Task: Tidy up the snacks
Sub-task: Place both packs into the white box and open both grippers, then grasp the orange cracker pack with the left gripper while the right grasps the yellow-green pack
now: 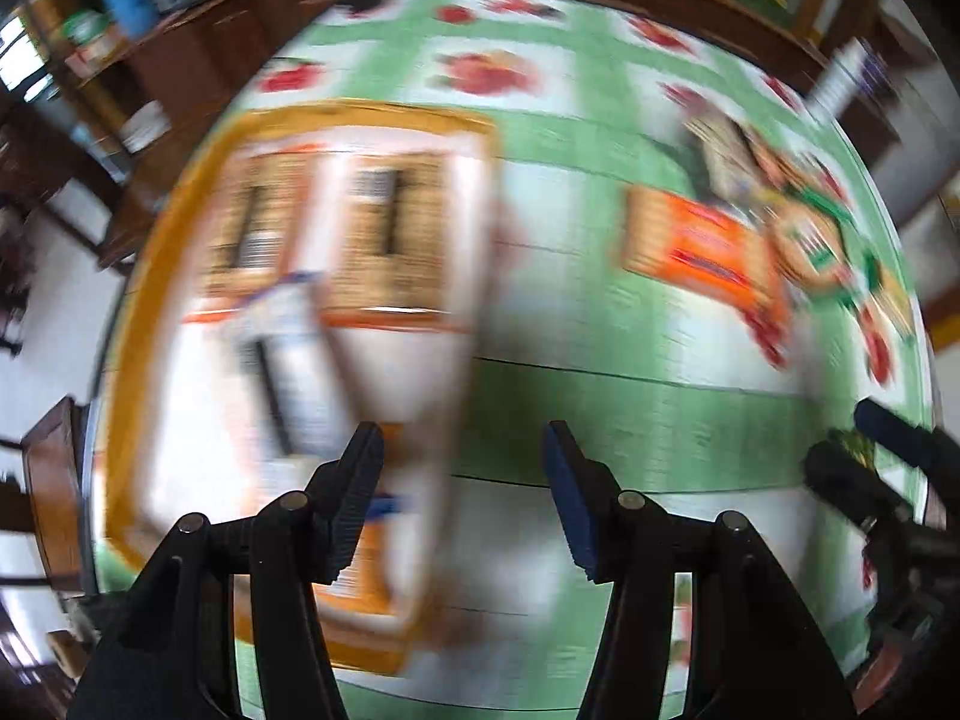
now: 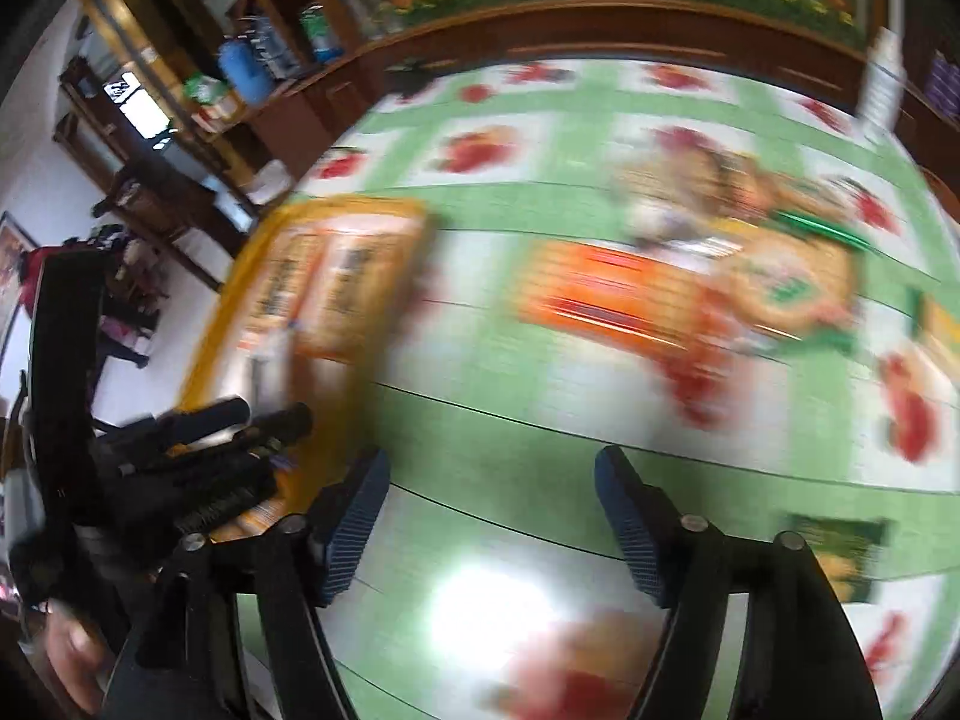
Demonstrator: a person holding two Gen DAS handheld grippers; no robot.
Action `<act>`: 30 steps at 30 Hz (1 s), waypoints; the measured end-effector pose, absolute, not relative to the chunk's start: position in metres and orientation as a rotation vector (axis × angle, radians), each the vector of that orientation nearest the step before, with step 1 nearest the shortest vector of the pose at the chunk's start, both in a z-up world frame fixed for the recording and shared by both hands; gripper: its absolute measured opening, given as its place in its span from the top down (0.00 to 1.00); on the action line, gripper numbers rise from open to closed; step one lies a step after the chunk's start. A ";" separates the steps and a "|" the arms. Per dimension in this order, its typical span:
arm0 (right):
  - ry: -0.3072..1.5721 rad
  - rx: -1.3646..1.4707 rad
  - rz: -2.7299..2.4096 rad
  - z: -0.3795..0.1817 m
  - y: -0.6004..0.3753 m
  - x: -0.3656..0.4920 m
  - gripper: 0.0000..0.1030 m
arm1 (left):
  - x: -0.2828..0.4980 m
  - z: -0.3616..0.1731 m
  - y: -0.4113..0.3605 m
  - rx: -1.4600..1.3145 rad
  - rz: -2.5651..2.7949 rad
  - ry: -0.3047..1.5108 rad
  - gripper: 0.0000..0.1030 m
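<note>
Both views are blurred by motion. An orange-rimmed tray (image 1: 150, 276) on the left of the table holds several snack packets, two tan ones (image 1: 384, 240) at its far end. My left gripper (image 1: 462, 450) is open and empty, above the tray's right edge. A pile of loose snacks lies at the right: an orange packet (image 1: 702, 246) and a green-and-tan packet (image 1: 816, 240). My right gripper (image 2: 492, 474) is open and empty over bare tablecloth, with the orange packet (image 2: 612, 300) and the green-and-tan packet (image 2: 786, 288) ahead of it and the tray (image 2: 234, 276) to its left.
The table wears a green and white cloth with red fruit prints (image 2: 480, 150). A small green packet (image 2: 840, 552) lies near my right gripper. Wooden shelves with bottles (image 2: 240, 72) stand at the far left. A white bottle (image 2: 882, 72) stands at the table's far right.
</note>
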State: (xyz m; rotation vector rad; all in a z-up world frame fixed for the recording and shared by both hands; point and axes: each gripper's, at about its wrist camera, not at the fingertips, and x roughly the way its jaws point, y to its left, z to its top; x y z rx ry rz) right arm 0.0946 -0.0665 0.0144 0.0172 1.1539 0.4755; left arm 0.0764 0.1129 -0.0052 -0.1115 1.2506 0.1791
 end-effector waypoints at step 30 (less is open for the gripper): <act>1.256 0.310 0.159 -0.045 -0.334 0.271 0.24 | 0.254 -0.045 0.036 0.379 0.178 1.350 0.38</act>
